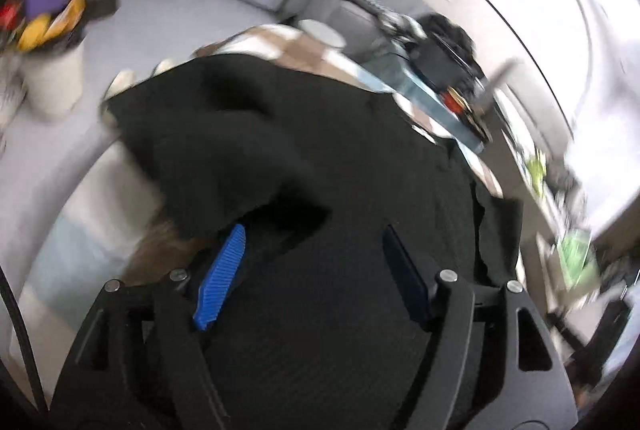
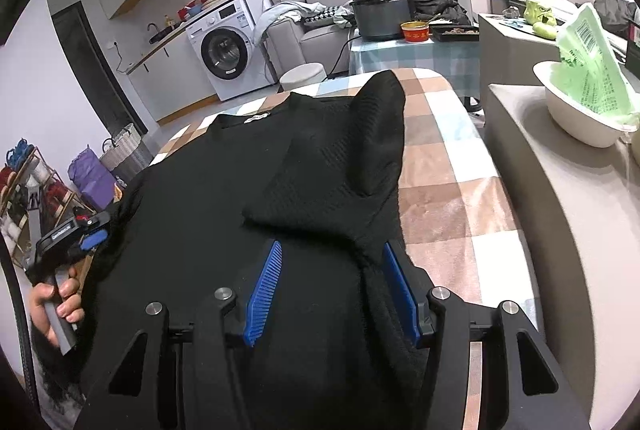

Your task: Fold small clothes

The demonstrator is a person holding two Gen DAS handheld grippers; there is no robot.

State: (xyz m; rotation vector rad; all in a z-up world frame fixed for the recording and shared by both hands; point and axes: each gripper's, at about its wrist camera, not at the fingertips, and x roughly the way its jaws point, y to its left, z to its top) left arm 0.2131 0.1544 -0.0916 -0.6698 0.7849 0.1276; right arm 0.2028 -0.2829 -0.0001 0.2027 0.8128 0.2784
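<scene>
Nearest the right wrist camera, the right gripper has its blue fingers spread wide, grasping nothing, with the black sweater running between and beneath them. The sweater lies flat on the checked blanket, its long axis leading straight away from this gripper, hem close and collar with its white label toward the far edge. One sleeve is already folded inward across the body, just ahead of the fingers. At the blanket's left edge the left gripper sits against the other side of the sweater; its own blurred view shows its fingers parted too, cloth bunched over and between them, clamped on nothing. Judging by this, the left gripper is nearer the unfolded side, so the next fold probably falls to it. Beyond the far edge stands a washing machine.
</scene>
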